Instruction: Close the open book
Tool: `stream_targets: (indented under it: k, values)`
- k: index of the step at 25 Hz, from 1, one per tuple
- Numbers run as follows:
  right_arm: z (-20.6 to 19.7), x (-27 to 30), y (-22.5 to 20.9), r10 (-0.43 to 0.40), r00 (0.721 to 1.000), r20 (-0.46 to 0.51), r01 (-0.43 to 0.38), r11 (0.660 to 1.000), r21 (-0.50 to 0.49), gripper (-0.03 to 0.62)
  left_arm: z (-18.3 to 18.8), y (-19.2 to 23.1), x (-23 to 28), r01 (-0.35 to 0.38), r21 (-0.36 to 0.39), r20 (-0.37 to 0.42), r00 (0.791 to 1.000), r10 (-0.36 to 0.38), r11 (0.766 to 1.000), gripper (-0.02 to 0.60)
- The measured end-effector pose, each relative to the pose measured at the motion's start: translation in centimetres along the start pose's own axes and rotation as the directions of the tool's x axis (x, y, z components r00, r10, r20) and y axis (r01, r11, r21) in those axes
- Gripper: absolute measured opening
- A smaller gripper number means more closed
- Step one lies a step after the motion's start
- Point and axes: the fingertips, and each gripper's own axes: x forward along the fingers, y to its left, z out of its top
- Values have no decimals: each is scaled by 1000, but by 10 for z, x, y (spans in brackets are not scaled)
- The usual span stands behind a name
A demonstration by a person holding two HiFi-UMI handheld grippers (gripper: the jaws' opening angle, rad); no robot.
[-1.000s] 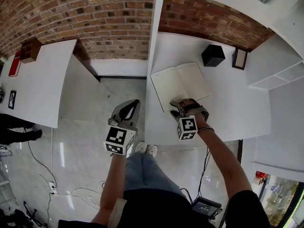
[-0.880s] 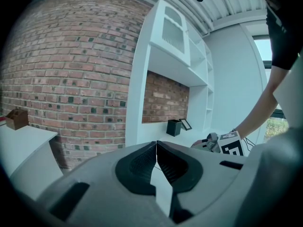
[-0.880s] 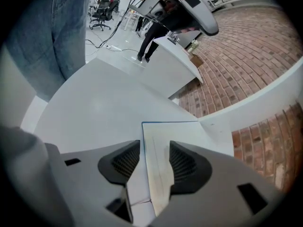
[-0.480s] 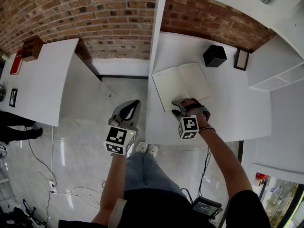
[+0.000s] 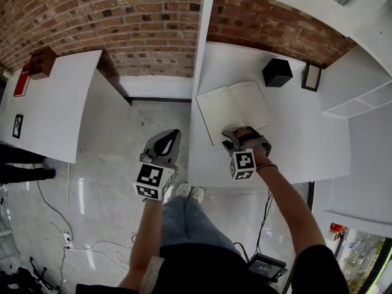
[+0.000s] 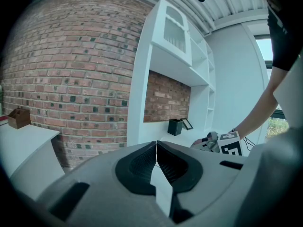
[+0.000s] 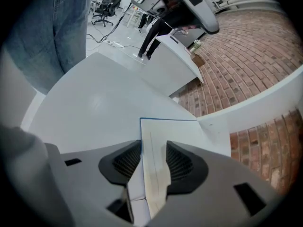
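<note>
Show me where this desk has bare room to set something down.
Widest bare patch: the desk right of the open book, down to the near edge. A smaller one: between book and brick wall, left of the black box. Crowded: the back right corner, with box and picture frame, and where the right gripper meets the book.
</note>
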Motion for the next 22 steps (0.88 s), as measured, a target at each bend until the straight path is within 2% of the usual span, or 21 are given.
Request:
stream_targets:
  k: [6,14,22]
  values:
    - [0,0,15,-4,1000,-9,4,999,-47,55,-2,0,0,1,-1,-2,1000,-1,1000,11]
    - [0,0,16,-22,1000,-1,22,1000,5,38,-3,1,3,-1,-1,-11,1000,1,1000,11]
    - [1,-9,9,-90,995,36,84,985,149,18,-3,0,6,3,0,-15,1000,-3,1000,11]
